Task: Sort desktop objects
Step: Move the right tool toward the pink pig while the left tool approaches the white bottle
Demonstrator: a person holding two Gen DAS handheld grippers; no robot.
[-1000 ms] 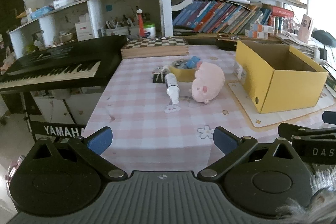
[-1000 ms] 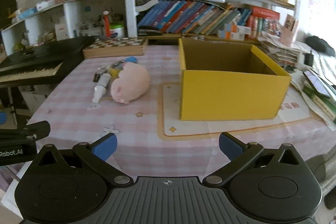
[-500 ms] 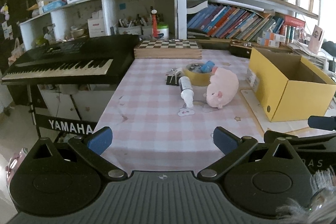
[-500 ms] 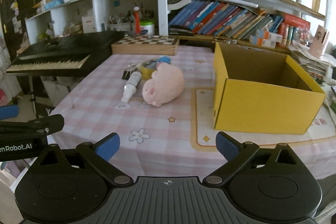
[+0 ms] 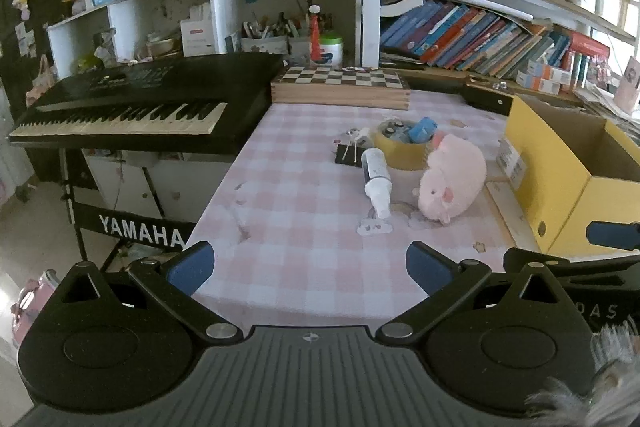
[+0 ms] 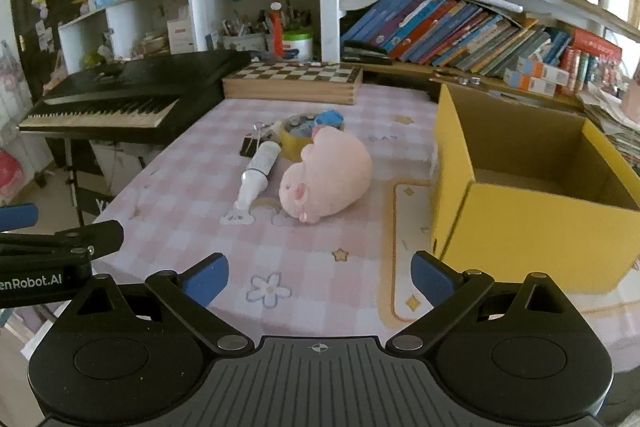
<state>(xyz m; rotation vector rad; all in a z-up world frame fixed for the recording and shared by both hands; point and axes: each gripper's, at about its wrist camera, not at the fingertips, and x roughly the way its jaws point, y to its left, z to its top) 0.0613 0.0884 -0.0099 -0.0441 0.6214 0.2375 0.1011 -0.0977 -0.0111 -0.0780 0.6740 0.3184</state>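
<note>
Both grippers wide, nothing between pads; view swung since a second ago
Right gripper [image 6: 319, 277] jaws closed slightly, left gripper [image 5: 308, 263] spread; pink plush pig [image 6: 326, 179] now ahead on checked table [image 6: 192, 187], beside white tube [image 6: 258, 173], left of yellow box [image 6: 532, 223]

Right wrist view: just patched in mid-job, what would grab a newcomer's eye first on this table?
The large open yellow cardboard box on the right of the pink checked tablecloth, seemingly empty. Next, the pink plush pig lying on its side mid-table, a white tube close beside it and a yellow tape roll holding small items behind. A black keyboard stands left of the table.
</note>
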